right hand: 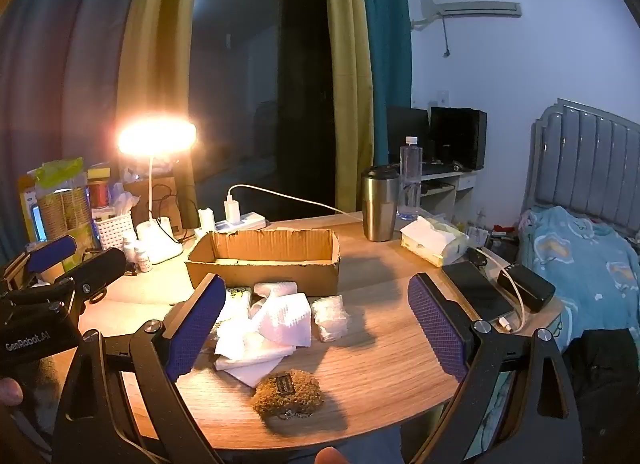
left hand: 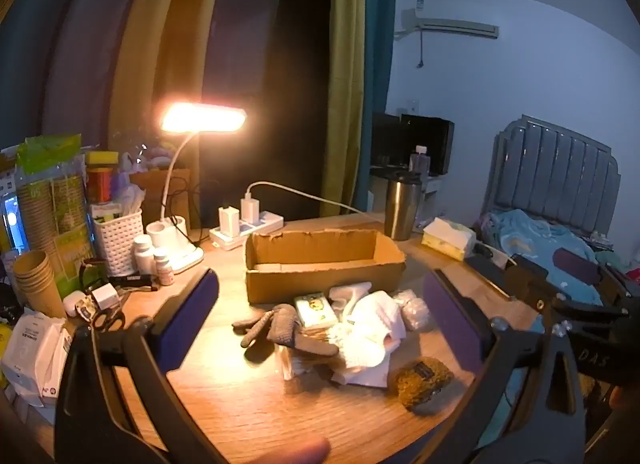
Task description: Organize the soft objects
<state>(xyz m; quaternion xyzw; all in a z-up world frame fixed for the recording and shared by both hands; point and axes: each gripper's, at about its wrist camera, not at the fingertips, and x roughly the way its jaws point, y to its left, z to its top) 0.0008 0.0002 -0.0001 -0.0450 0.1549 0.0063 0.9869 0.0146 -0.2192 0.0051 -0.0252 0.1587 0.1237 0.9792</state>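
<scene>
left view: grey glove [left hand: 280, 330] | right view: hidden, apparently behind fingers [right hand: 196, 328]

Wood-grain table [right hand: 380, 364]; matt corrugated cardboard box [right hand: 264, 260]; brushed-metal tumbler [right hand: 379, 208].

A wooden bench [right hand: 380, 368] carries an open cardboard box [right hand: 264, 264] at mid-back. Just before it lie white cloths [right hand: 280, 324], a wrapped bundle [right hand: 330, 318], a grey glove [left hand: 280, 328] and a brown fuzzy pouch [right hand: 288, 392]. A lamp [right hand: 156, 242] and power strip [right hand: 240, 222] stand behind left; a steel tumbler [right hand: 379, 206], tissue pack [right hand: 434, 242] and phone [right hand: 476, 290] sit right.
</scene>
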